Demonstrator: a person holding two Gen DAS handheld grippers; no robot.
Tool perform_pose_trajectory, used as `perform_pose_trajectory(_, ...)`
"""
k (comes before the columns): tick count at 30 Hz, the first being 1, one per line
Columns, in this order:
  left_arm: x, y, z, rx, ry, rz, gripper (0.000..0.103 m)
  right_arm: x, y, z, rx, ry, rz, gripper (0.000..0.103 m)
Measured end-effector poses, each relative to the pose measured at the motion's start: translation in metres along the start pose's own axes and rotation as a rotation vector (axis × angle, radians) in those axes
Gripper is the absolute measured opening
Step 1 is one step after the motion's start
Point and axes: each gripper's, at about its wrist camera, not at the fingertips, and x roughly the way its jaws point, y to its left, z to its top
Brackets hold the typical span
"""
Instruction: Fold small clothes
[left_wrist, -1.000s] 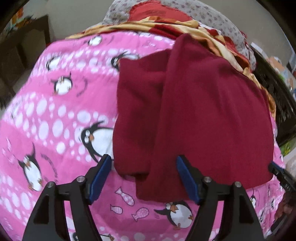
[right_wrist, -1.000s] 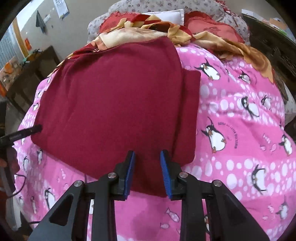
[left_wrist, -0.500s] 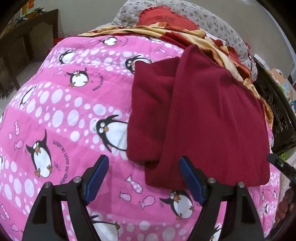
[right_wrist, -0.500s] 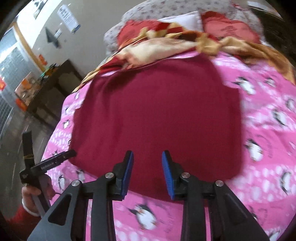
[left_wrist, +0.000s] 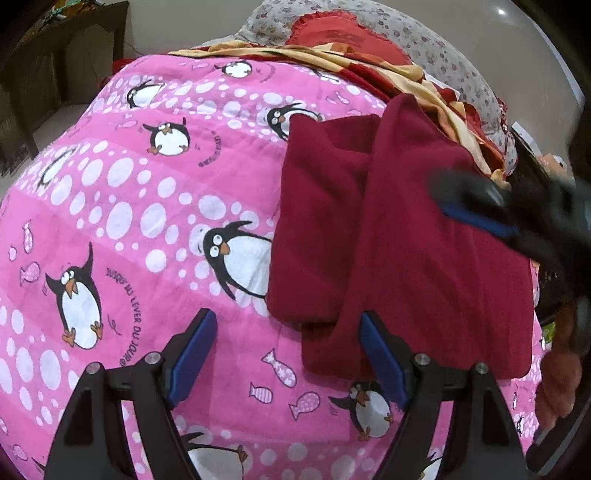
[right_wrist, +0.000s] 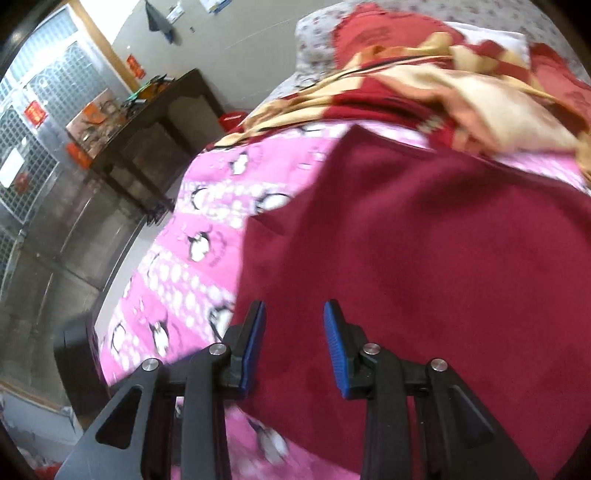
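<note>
A dark red garment (left_wrist: 406, 240), partly folded with a flap doubled along its left side, lies flat on a pink penguin blanket (left_wrist: 147, 221). My left gripper (left_wrist: 288, 354) hovers open and wide over the blanket by the garment's near left corner; nothing is between its pads. My right gripper (right_wrist: 295, 343) is open above the garment (right_wrist: 424, 258) near its left edge, with its pads apart and pressing on nothing. In the left wrist view the right gripper (left_wrist: 476, 218) shows as a blur over the garment's right part, with a hand (left_wrist: 557, 369) below it.
A red and cream patterned cloth (left_wrist: 369, 70) and pillows (left_wrist: 351, 33) are piled at the bed's far end. A dark wooden table (right_wrist: 147, 122) with clutter on it stands left of the bed, beyond the grey floor (right_wrist: 55, 258). The pink blanket (right_wrist: 184, 266) drops off at its left edge.
My right gripper has swept left across the garment to its left edge, with its jaws a little wider. It now shows blurred in the left wrist view. My left gripper has drifted slightly.
</note>
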Motion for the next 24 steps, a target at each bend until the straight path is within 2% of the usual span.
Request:
perform_pose_trajectory(7,0.002,0.002,0.001,0.001,-0.002,-0.016,0.083,0.052,0.016,0.016,-0.057,0.089,-0.118,0.052)
perform_pose_trajectory(8,0.002,0.002,0.001,0.000,-0.002,-0.020,0.083,0.053,0.016,0.016,-0.064,0.083,-0.143,0.047)
perform_pose_trajectory(9,0.003,0.002,0.001,0.000,-0.002,-0.023,0.084,0.052,0.015,0.017,-0.065,0.072,-0.151,0.031)
perform_pose_trajectory(10,0.003,0.003,0.001,-0.003,-0.002,-0.028,0.084,0.050,0.015,0.018,-0.062,0.067,-0.136,0.028)
perform_pose_trajectory(16,0.002,0.005,0.003,-0.018,-0.008,-0.045,0.084,0.042,0.030,0.024,-0.101,0.036,-0.112,0.027)
perform_pose_trajectory(20,0.002,0.005,0.001,-0.015,-0.009,-0.041,0.084,0.065,0.017,0.018,-0.072,0.092,-0.118,0.027)
perform_pose_trajectory(22,0.000,0.005,0.001,-0.017,-0.012,-0.048,0.084,0.061,0.001,0.016,0.015,0.082,-0.041,0.028)
perform_pose_trajectory(23,0.000,0.006,0.002,-0.019,-0.016,-0.054,0.084,0.054,-0.006,0.017,0.059,0.070,0.010,0.031)
perform_pose_trajectory(24,-0.001,0.007,0.002,-0.023,-0.024,-0.060,0.084,0.049,-0.011,0.017,0.082,0.062,0.036,0.039)
